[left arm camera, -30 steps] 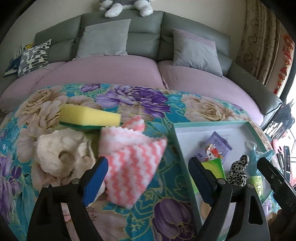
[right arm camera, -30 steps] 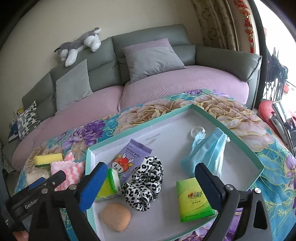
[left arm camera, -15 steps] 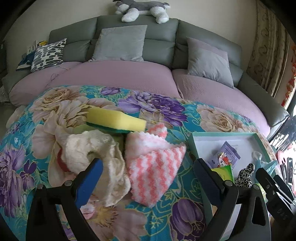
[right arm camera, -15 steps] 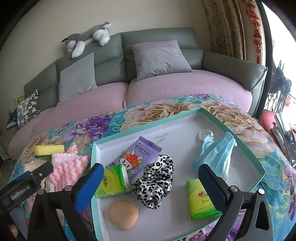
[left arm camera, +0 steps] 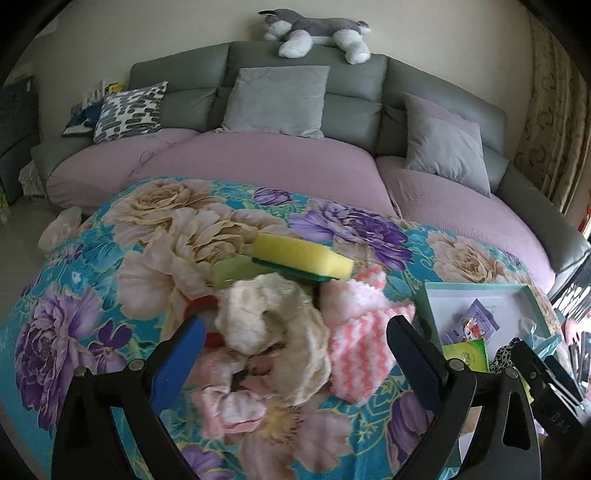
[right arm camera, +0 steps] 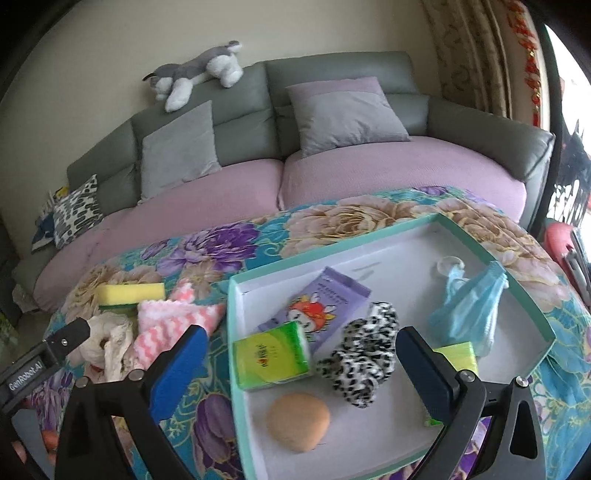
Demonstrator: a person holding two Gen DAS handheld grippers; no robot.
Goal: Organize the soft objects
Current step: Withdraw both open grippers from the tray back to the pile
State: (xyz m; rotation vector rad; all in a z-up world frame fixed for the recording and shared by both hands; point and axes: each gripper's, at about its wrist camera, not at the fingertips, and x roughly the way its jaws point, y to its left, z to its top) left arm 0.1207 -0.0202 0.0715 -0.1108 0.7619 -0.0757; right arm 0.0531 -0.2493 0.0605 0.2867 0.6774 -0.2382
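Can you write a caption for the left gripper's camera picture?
Open left gripper hovering over a cream cloth, pink striped cloth and yellow sponge on a flowery blanket.

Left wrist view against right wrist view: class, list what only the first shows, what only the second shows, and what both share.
Only the left wrist view shows a pale pink cloth and a red ring beside the cream cloth.
Only the right wrist view shows the tan round sponge, the blue face mask and the whole tray.
Both share the yellow sponge, the pink striped cloth, the leopard scrunchie, the purple wipes pack and the plush dog.
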